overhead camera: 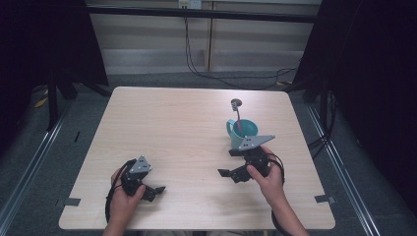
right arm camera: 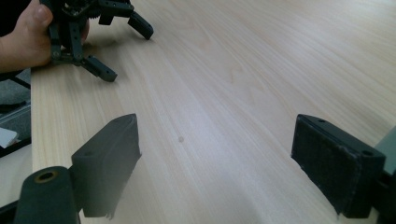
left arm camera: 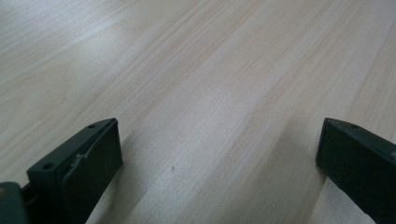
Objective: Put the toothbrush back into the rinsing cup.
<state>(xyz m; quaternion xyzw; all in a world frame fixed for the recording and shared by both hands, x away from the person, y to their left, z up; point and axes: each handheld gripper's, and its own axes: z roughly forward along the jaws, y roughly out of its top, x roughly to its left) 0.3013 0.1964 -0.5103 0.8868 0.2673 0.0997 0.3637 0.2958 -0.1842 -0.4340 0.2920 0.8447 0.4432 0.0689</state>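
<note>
From the high view, one teal cup [overhead camera: 243, 132] stands upright on the right half of the pale wooden worktop [overhead camera: 172, 128], with its handle turned to the left. One spoon [overhead camera: 237, 114] with a pinkish handle leans inside it, and the spoon's grey bowl sticks up past the far rim. The right claw [overhead camera: 232, 163] sits just at the near side of the cup, its grey three-cornered plate overlapping the cup's near wall; whether it touches the cup I cannot tell. Its jaws are spread apart and hold nothing, and a hand [overhead camera: 268, 177] grips it from behind. The left claw [overhead camera: 155, 183] rests low near the front left of the worktop, well apart from the cup, also held in a hand [overhead camera: 122, 196], with its jaws released. Two claws, one cup, one spoon. Two pieces of grey tape mark the front corners of the worktop, and dark cables hang down the back wall.

In the left gripper view, the two black jaws stand wide apart over bare wood grain, with nothing between them.

In the right gripper view, the two black jaws are likewise spread wide over the wood, empty. Farther off, at the upper left, the left claw [right arm camera: 122, 46] shows with its jaws open, gripped by a hand [right arm camera: 25, 35] near the worktop's edge.
</note>
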